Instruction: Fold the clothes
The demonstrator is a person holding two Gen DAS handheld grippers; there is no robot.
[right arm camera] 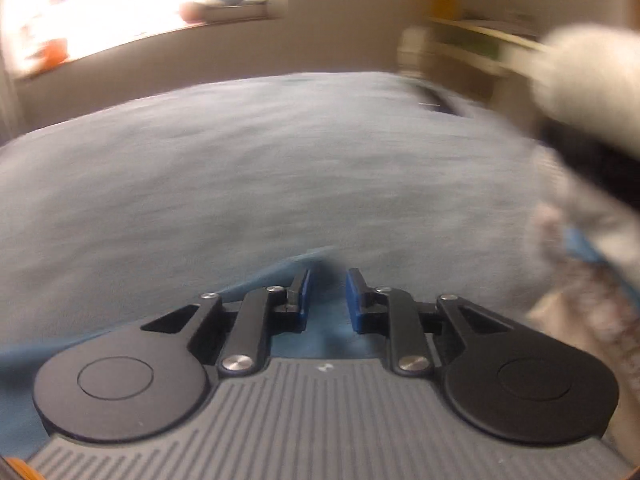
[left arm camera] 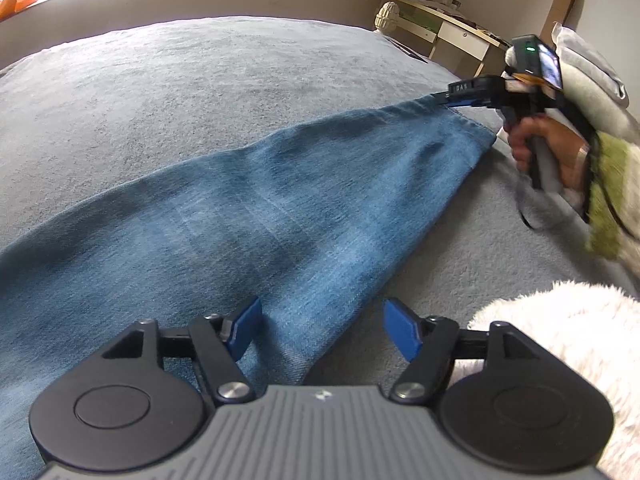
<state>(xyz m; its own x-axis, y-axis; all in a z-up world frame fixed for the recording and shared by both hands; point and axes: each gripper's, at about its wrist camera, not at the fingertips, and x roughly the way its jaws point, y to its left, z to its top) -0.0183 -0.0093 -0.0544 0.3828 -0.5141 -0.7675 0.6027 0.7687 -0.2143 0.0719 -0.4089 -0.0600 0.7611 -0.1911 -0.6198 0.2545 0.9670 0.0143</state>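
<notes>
Hovering nearest, the left gripper (left arm camera: 322, 330) is held with jaws apart over the jeans (left arm camera: 240, 216), which are spread flat on the grey blanket (left arm camera: 180, 80). Farther off, the right gripper (left arm camera: 450, 100) is seen at the hem corner, jaws narrowly apart around denim; a grip cannot be told.

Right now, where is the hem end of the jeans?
In the left wrist view the hem end of the jeans lies at upper right on the grey bedspread, beside the right gripper and away from the left gripper.
</notes>
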